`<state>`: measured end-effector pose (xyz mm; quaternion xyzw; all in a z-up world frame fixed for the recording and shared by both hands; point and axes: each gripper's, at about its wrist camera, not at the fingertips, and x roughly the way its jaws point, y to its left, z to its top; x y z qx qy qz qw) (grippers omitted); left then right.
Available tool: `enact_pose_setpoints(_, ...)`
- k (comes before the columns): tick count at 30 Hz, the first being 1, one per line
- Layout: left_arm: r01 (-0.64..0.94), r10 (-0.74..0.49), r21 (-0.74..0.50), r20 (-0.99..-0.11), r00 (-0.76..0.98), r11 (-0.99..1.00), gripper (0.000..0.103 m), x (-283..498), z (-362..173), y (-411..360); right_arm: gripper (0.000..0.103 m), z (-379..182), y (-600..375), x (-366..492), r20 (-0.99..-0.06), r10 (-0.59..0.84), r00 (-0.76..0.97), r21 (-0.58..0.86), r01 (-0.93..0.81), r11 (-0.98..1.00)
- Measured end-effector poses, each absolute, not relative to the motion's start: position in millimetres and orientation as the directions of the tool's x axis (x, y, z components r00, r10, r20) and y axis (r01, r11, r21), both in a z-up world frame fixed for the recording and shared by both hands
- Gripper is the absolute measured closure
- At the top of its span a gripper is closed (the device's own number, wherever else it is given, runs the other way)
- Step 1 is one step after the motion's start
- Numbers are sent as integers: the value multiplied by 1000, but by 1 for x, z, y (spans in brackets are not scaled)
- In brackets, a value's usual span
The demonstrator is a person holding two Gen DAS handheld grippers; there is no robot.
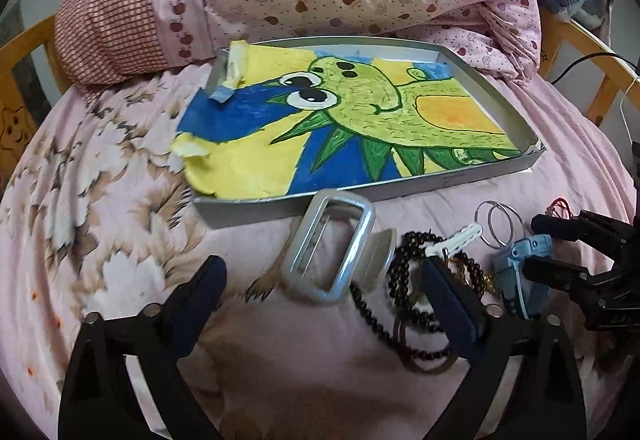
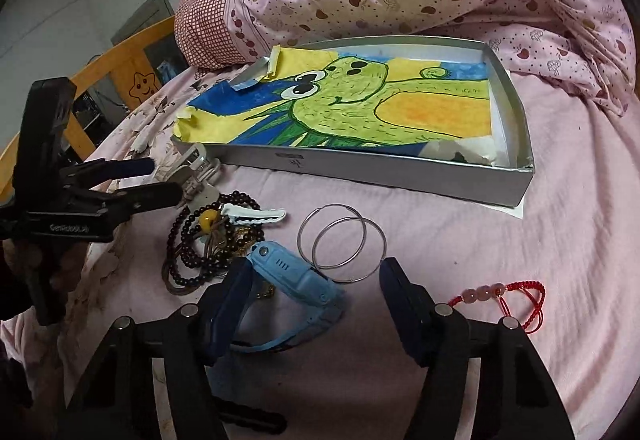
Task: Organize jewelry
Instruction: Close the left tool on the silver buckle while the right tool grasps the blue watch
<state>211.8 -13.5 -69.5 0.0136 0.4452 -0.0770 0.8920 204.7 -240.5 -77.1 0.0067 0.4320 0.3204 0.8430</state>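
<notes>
Now, left gripper (image 1: 320,280): we hold it wide apart above the silver buckle (image 1: 330,246).
Right gripper (image 2: 316,280): spread wide, empty, over our blue watch (image 2: 296,274).
Hoop earrings (image 2: 342,242): on the bedsheet, before the tray (image 2: 400,169).

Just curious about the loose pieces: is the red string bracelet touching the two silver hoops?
Apart. The right wrist view shows the red string bracelet lying alone, with bare pink bedcover between it and the silver hoops.

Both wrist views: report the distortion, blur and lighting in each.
Left wrist view: strong fisheye bowing of the tray, dark vignette corners, floral sheet smeared at left. Right wrist view: same bowing, flat dim light, hoop earrings sharp, left gripper dark.
</notes>
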Motion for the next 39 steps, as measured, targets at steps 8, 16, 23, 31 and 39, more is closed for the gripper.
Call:
enact_pose_setpoints(8, 154, -166, -95, -817, 553, 983, 45, 225, -76, -14, 47, -81, -236, 205, -729, 557, 398, 291, -557, 778)
enact_pose_setpoints(16, 150, -163, -95, -819, 550, 984, 53, 222, -74, -17, 61, -82, -231, 204, -734, 557, 389, 283, -569, 772)
enact_pose_setpoints(23, 131, -141, -80, -811, 568, 988, 53, 210, -65, -21, 70, -84, -229, 203, -750, 537, 386, 260, -574, 776)
enact_pose_setpoints(31, 114, -163, -118, -790, 591, 986, 53, 195, -51, -27, 75, -75, -232, 200, -732, 544, 411, 256, -574, 778)
enact_pose_setpoints(39, 112, -189, -153, -773, 606, 982, 53, 185, -40, -33, 75, -54, -242, 199, -668, 581, 465, 286, -561, 777)
